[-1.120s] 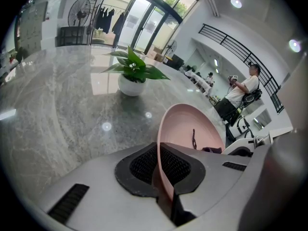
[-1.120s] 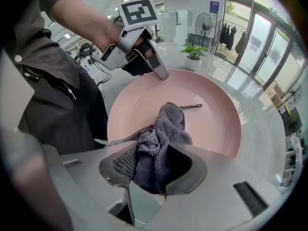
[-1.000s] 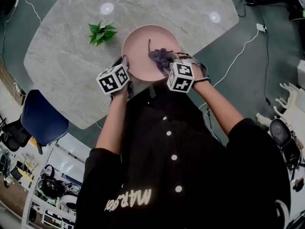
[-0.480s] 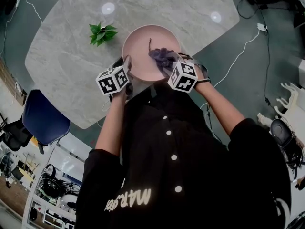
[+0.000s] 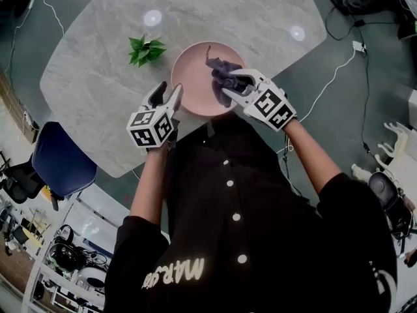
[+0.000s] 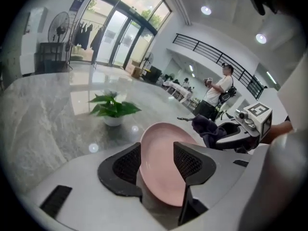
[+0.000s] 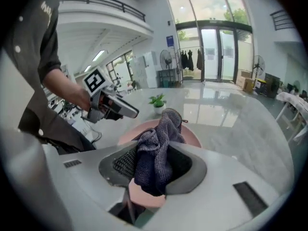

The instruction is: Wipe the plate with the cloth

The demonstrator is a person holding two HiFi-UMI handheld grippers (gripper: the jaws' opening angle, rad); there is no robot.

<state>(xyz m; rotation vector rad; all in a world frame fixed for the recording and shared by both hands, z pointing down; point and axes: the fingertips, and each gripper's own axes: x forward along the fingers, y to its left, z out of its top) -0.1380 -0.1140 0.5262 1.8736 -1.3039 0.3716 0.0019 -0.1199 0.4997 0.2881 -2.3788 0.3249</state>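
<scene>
One pink plate [image 5: 195, 70] lies on the marble tabletop [image 5: 91, 77], upper centre of the head view. Your right gripper [image 5: 229, 85] clamps the one cloth [image 5: 220, 75], bunched, over the plate's right part, so that a wad sticks out past the jaws for wiping. Your left gripper [image 5: 165, 95] sits at the plate's left rim, seemingly to steady it; its jaws are opening, the rim between them with no pad pressing. One potted plant [image 5: 146, 49] stands apart, upper left.
</scene>
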